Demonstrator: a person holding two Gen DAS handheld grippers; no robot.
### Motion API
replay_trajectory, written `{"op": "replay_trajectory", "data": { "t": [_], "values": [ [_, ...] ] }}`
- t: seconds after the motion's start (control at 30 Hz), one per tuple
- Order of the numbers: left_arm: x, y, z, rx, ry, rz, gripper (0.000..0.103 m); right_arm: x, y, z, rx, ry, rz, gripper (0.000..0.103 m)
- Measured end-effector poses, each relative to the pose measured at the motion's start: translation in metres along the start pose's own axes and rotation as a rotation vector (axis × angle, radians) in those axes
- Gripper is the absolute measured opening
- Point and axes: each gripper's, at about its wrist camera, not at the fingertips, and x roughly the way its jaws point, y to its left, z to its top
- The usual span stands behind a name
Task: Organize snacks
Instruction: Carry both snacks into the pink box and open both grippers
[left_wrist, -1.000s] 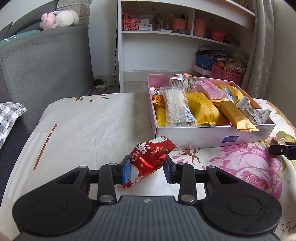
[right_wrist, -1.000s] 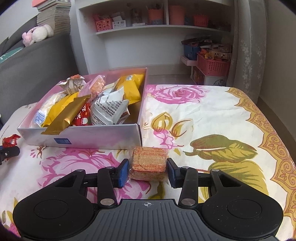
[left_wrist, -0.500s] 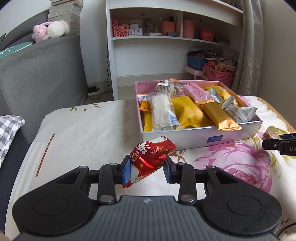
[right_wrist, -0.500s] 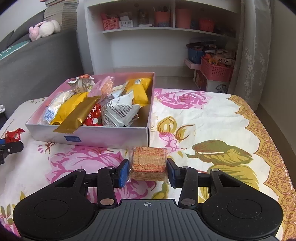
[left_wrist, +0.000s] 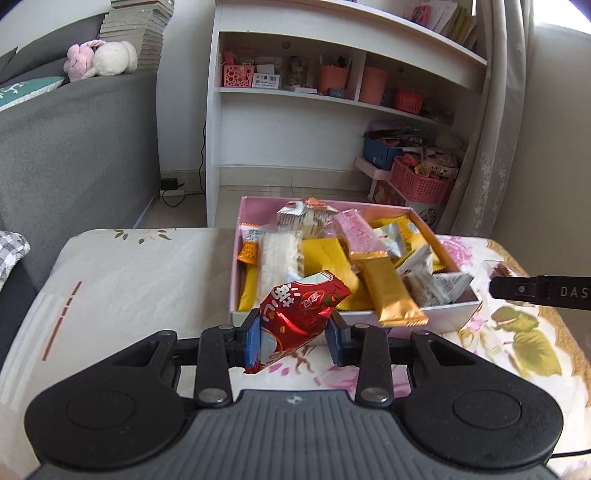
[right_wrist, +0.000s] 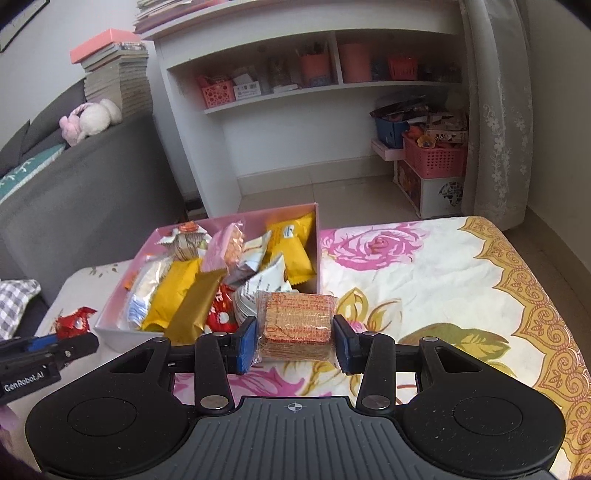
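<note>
Left gripper (left_wrist: 291, 338) is clamped on a red foil snack packet (left_wrist: 297, 319), held clear of the tablecloth just short of the near wall of the pink snack box (left_wrist: 436, 319); right gripper (right_wrist: 295, 341) is clamped on a clear-wrapped wafer block (right_wrist: 295, 325), at the box's near right corner (right_wrist: 317, 243). Step in hand, by my reading: carry-to-box, both items lifted and not yet released. Box already crowded: gold bars, yellow pouches and white sachets heaped to the rim. Next move likely calls for carrying each item on over the near wall, finding a gap or resting it on the heap, then parting the jaws. Pose: both grippers roughly level, fingers pointing toward the box, left one at its left near corner, the two grippers well apart.
</note>
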Motion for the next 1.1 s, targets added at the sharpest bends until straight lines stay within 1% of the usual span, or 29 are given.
{"op": "replay_trajectory", "data": {
  "t": [0.07, 0.13, 0.23, 0.37, 0.57, 0.73, 0.9, 0.97, 1.1],
  "values": [
    [0.002, -0.005, 0.002, 0.009, -0.013, -0.005, 0.033, 0.002, 0.002, 0.005, 0.027, -0.008, 0.028, 0.041],
    [0.006, -0.010, 0.001, 0.022, -0.013, -0.005, 0.033, 0.007, 0.006, 0.010, 0.029, -0.012, 0.056, 0.041],
    [0.014, -0.015, 0.001, 0.050, 0.002, -0.008, 0.033, 0.016, 0.011, 0.019, 0.024, -0.012, 0.088, 0.041],
    [0.027, -0.023, 0.009, 0.087, 0.016, 0.002, 0.033, 0.028, 0.014, 0.032, 0.037, -0.012, 0.161, 0.041],
    [0.048, -0.035, 0.020, 0.131, 0.031, 0.011, 0.033, 0.051, 0.017, 0.038, 0.020, -0.006, 0.171, 0.042],
    [0.067, -0.042, 0.024, 0.144, 0.042, 0.020, 0.033, 0.067, 0.010, 0.039, 0.058, 0.007, 0.197, 0.042],
    [0.076, -0.045, 0.027, 0.150, 0.027, 0.024, 0.033, 0.075, 0.002, 0.042, 0.088, 0.002, 0.226, 0.043],
    [0.080, -0.046, 0.029, 0.151, 0.021, 0.030, 0.033, 0.079, 0.001, 0.042, 0.092, 0.003, 0.222, 0.045],
    [0.082, -0.048, 0.031, 0.163, 0.009, 0.037, 0.034, 0.085, -0.001, 0.041, 0.113, 0.008, 0.227, 0.045]
  ]
}}
